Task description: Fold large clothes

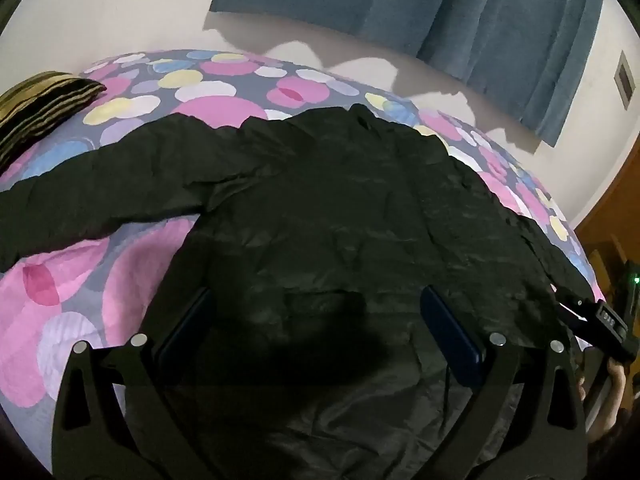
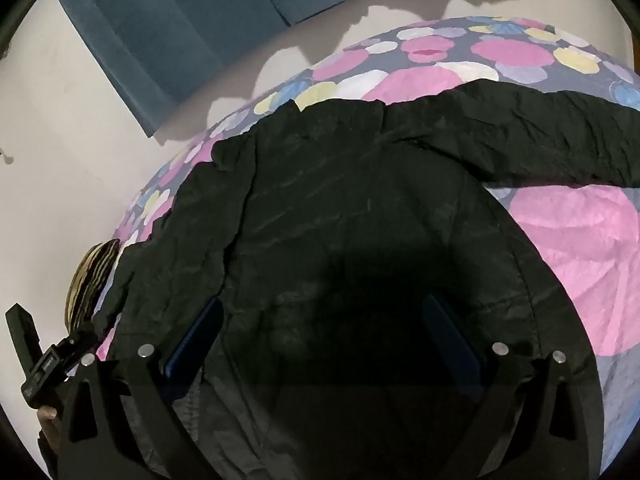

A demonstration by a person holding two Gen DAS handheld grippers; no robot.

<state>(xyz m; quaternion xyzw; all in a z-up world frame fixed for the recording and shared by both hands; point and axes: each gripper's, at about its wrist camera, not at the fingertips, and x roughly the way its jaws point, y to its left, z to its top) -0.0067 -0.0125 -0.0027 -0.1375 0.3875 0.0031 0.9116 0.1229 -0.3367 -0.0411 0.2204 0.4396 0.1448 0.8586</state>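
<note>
Nearest in the left wrist view, the left gripper (image 1: 316, 320) hangs over the lower part of a black jacket (image 1: 340, 220), its blue-padded fingers (image 1: 452, 332) spread wide with nothing between them. In the right wrist view the right gripper (image 2: 324, 328) hovers over the same jacket (image 2: 360, 220) in the same way, its jaws released and its fingers (image 2: 196, 336) apart above the fabric; whether either tool touches the cloth is hard to tell in the shadow. Each camera catches the other tool at its edge. The jacket lies flat and wrinkled on a bed (image 1: 80, 272) covered in a sheet of pink, yellow and blue circles, one sleeve (image 1: 100, 192) stretched out to the side, the collar at the far end. A striped pillow (image 1: 44, 108) sits at the bed's far corner. Beyond the bed stands a pale wall with a blue curtain (image 1: 460, 12) hanging on it.
</note>
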